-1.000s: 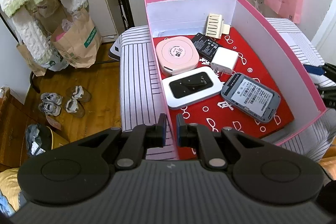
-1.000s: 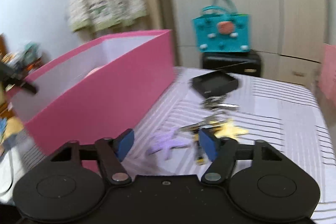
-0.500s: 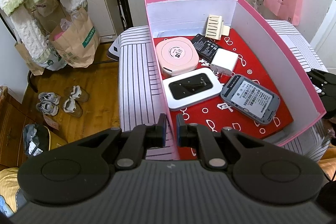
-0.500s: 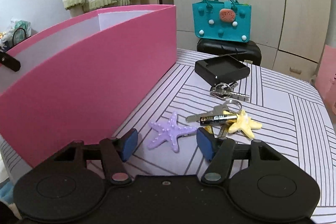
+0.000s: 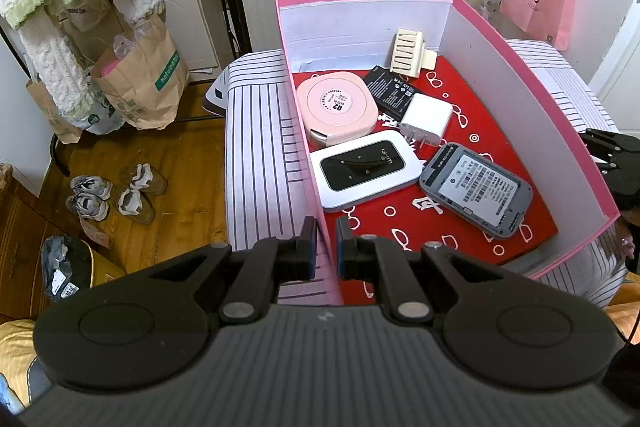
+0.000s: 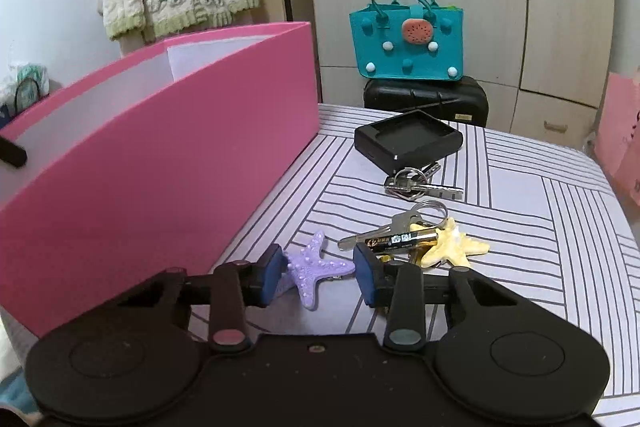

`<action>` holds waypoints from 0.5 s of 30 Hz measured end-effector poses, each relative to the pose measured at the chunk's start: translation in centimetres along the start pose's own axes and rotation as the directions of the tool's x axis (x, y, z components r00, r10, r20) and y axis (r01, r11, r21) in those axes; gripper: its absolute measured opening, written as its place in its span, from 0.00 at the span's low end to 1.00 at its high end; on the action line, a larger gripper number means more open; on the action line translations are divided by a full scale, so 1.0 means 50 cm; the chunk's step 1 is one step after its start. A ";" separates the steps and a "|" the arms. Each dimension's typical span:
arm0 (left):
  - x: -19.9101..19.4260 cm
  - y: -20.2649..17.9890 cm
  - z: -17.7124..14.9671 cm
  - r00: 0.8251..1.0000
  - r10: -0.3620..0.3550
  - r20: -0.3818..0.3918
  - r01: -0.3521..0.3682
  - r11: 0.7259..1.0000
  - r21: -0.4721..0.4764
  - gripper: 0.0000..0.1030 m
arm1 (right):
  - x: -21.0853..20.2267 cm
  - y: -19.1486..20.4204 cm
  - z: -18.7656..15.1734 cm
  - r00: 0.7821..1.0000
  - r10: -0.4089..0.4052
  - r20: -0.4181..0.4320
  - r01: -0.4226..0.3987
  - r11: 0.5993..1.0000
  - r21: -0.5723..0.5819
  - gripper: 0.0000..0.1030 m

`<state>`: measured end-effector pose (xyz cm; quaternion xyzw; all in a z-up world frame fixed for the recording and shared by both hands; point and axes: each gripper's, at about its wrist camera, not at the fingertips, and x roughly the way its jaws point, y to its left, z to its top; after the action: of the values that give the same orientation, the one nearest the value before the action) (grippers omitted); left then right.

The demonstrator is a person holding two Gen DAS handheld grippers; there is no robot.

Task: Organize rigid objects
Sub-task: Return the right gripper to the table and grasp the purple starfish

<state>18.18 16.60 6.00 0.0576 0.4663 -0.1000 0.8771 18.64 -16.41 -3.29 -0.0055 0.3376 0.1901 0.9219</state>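
My left gripper (image 5: 326,247) is shut on the near left wall of the pink box (image 5: 560,131). In the box lie a pink round case (image 5: 336,103), a white router (image 5: 366,169), a grey device (image 5: 476,187), a white charger (image 5: 426,119) and a cream clip (image 5: 408,53). To the right of the box (image 6: 160,167), my right gripper (image 6: 319,277) is low over the striped cloth. Its jaws are closing around a purple starfish (image 6: 310,273) that lies between the pads. The right pad stands clear of it.
Beyond the purple starfish lie an AA battery (image 6: 400,241) on a yellow starfish (image 6: 456,247), two key bunches (image 6: 416,187) and a black tray (image 6: 408,141). A teal bag (image 6: 408,39) stands behind on a black case. Shoes (image 5: 116,195) and paper bags are on the floor at left.
My right gripper has moved forward and down onto the purple starfish, and its jaws have narrowed around it. The left gripper and the box have not moved.
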 end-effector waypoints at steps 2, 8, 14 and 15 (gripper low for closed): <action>0.001 0.000 0.001 1.000 -0.003 0.000 0.003 1.000 -0.003 0.08 | 0.001 -0.002 0.000 1.000 0.003 -0.006 -0.003 1.000 0.000 0.43; 0.002 0.002 0.000 1.000 -0.007 0.003 0.007 1.000 -0.005 0.08 | -0.002 -0.012 0.003 1.000 0.019 -0.006 -0.018 0.999 0.041 0.43; 0.001 0.003 -0.002 1.000 -0.013 0.004 0.013 1.000 0.001 0.09 | -0.018 -0.020 0.014 1.000 0.007 0.007 -0.007 0.999 0.046 0.43; 0.000 0.004 -0.003 1.000 -0.014 0.005 0.014 1.000 0.002 0.09 | -0.021 -0.022 0.017 1.000 0.006 0.009 -0.006 0.999 0.049 0.43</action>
<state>18.12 16.83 5.91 0.0547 0.4643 -0.1068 0.8775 18.80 -17.68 -2.10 0.0188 0.3382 0.1845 0.9226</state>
